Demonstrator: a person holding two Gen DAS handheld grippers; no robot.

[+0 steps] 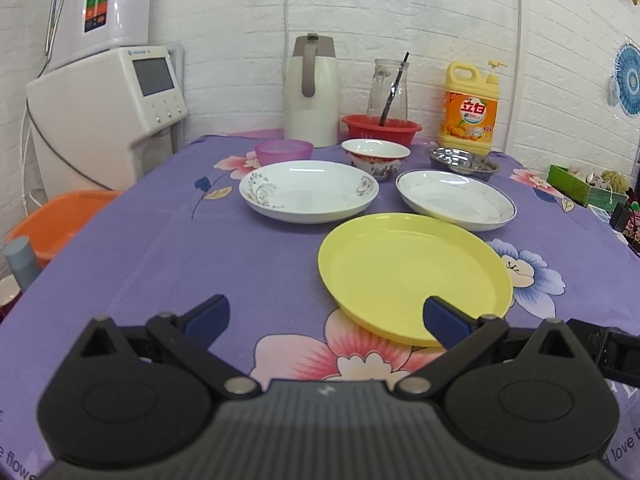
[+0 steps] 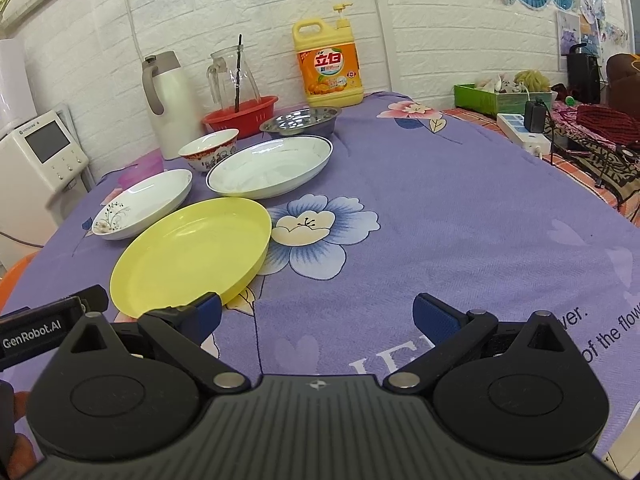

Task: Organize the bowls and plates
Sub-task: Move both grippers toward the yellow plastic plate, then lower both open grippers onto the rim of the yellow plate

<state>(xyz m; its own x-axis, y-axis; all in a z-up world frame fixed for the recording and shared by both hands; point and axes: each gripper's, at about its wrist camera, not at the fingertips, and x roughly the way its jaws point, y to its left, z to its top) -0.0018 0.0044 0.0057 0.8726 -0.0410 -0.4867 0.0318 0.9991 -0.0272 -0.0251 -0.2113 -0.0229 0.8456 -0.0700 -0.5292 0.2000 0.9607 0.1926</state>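
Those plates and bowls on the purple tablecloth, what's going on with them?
A person holds a two-finger gripper in each hand, meaning to tidy the dishes. Nothing is picked up yet: the left gripper and right gripper are both open above the cloth, near the yellow plate. Behind it sit two white plates, one with a floral pattern and one blue-rimmed. Further back are a red-patterned bowl, a purple bowl and a steel bowl, all apart, none stacked.

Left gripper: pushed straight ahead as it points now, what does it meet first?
Probably the yellow plate: the open left gripper has its right finger already over the near rim. Height above the plate is unclear.
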